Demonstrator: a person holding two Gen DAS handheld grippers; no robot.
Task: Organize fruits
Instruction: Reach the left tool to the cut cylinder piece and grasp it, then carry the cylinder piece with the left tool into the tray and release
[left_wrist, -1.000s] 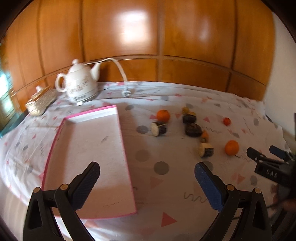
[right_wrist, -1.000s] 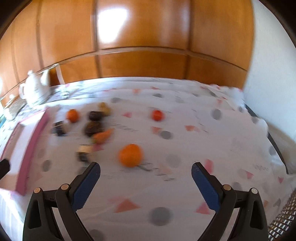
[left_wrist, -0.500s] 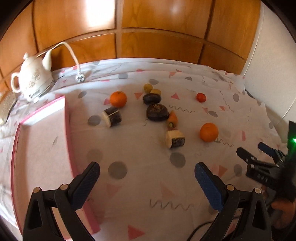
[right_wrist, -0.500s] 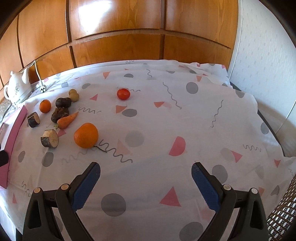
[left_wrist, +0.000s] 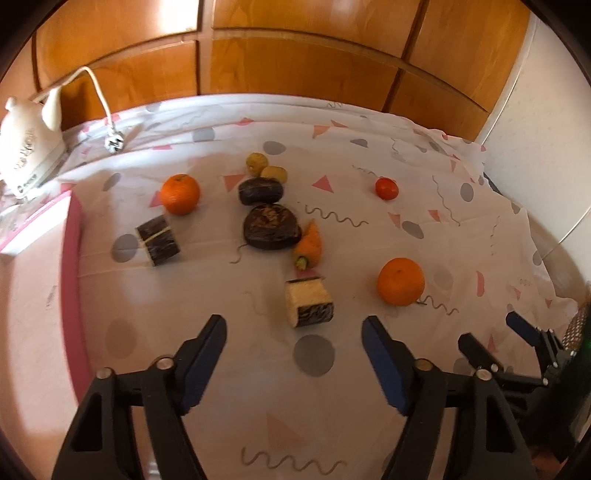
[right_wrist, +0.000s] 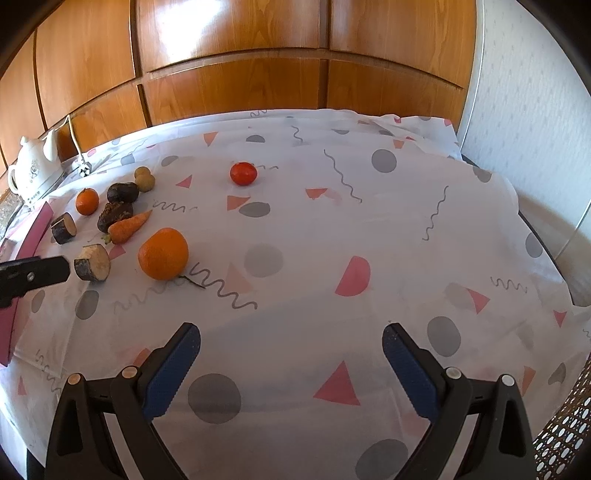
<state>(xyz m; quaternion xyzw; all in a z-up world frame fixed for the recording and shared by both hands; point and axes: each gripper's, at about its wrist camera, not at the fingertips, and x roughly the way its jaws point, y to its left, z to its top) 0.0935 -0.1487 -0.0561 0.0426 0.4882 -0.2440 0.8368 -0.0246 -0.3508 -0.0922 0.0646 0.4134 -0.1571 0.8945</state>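
The left gripper (left_wrist: 293, 341), jaws just narrowed yet released, hovers just short of the cut root piece (left_wrist: 308, 302); only the right wrist view shows the right gripper (right_wrist: 291, 345), jaws released above bare worktop (right_wrist: 314, 277).

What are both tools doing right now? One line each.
Left tool: open, holding nothing; jaws have just been closing, short of the cut log piece.
Right tool: open, empty, over bare cloth.
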